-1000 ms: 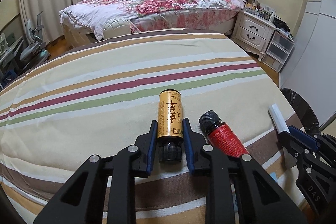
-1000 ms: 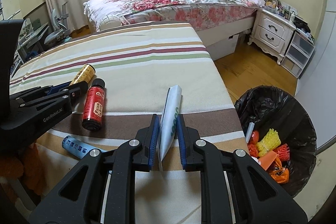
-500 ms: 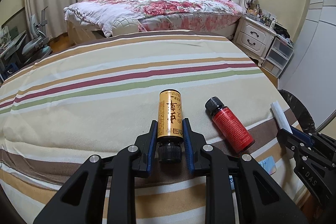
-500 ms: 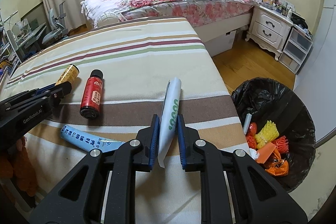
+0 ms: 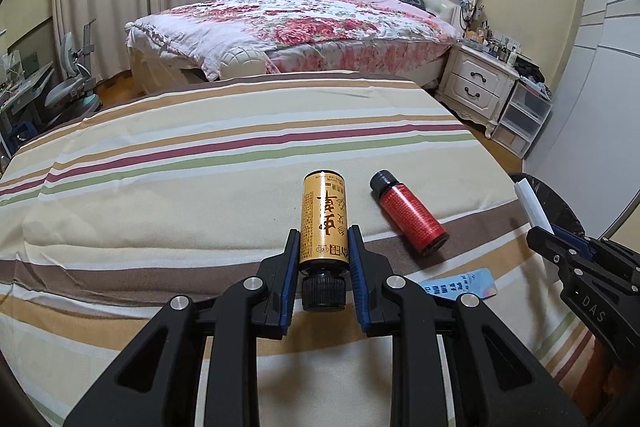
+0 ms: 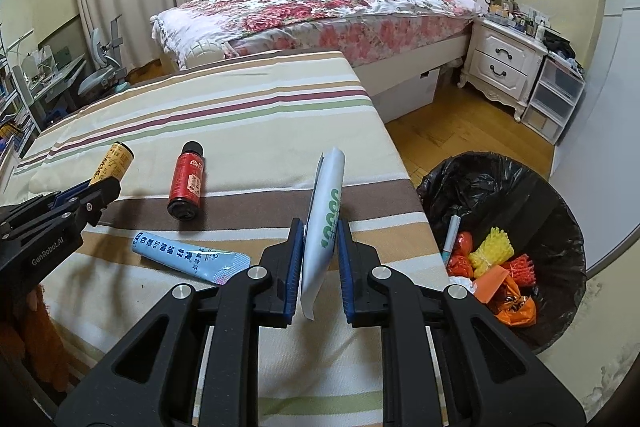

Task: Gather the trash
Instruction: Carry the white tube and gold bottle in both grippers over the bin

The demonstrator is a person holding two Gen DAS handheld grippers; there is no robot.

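Striped cloth covers the table (image 6: 248, 115), whose right edge drops to bare wood floor, with a black-lined trash bin (image 6: 532, 187) just beside its near corner, already holding bright scraps. Over that edge the right gripper (image 6: 319, 259) pinches a white tube (image 6: 326, 211) upright. At the near left, the left gripper (image 5: 323, 263) clamps a gold bottle (image 5: 324, 223); a red bottle (image 6: 187, 181) and blue tube (image 6: 188, 257) lie between the two grippers.
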